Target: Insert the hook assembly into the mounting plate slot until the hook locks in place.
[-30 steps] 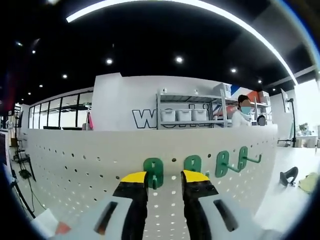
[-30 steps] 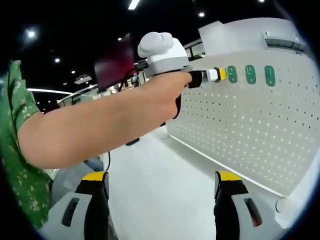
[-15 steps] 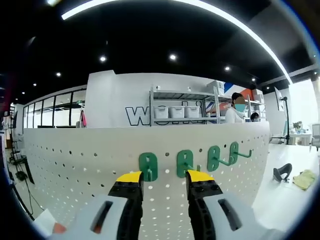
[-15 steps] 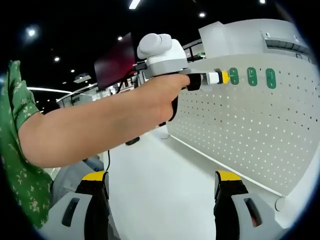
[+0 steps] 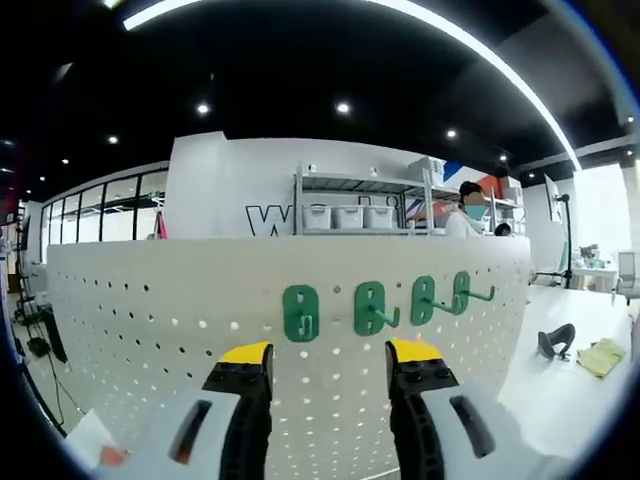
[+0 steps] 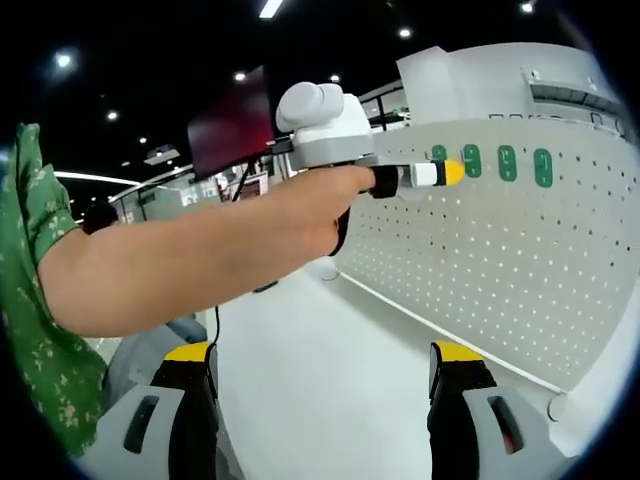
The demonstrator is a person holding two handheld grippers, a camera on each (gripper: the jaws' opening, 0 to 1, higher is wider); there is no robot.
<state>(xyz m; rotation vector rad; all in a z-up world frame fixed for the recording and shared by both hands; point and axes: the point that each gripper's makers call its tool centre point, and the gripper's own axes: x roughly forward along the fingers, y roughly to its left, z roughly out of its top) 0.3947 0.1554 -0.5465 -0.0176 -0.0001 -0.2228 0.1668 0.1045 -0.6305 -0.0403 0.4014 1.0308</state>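
Hooks: four green plastic hook assemblies in a row on the pegboard; leftmost hook (image 5: 301, 313) is a rounded oblong plate with a short prong, then second hook (image 5: 371, 307), third hook (image 5: 428, 299) and fourth hook (image 5: 468, 293), whose bent arm juts out to the right
Pegboard: white panel (image 5: 140, 320) with a regular grid of small round holes, smooth matt face, standing upright; it bulges with the lens
Left gripper: (image 5: 329, 352) jaws spread apart and empty, yellow tips on black fingers with pale grey bodies, just short of the leftmost two hooks; in the right gripper view its yellow tip (image 6: 452, 172) sits beside the green plates (image 6: 508, 163), contact not discernible
Hand: bare forearm (image 6: 190, 260) gripping the white handle, green patterned sleeve at the left edge
Right gripper: (image 6: 327, 362) jaws wide apart, holding nothing, over the pale floor (image 6: 320, 370)
Hard to make out: shelving with white bins (image 5: 348, 216) behind the board, wall lettering cut off by it
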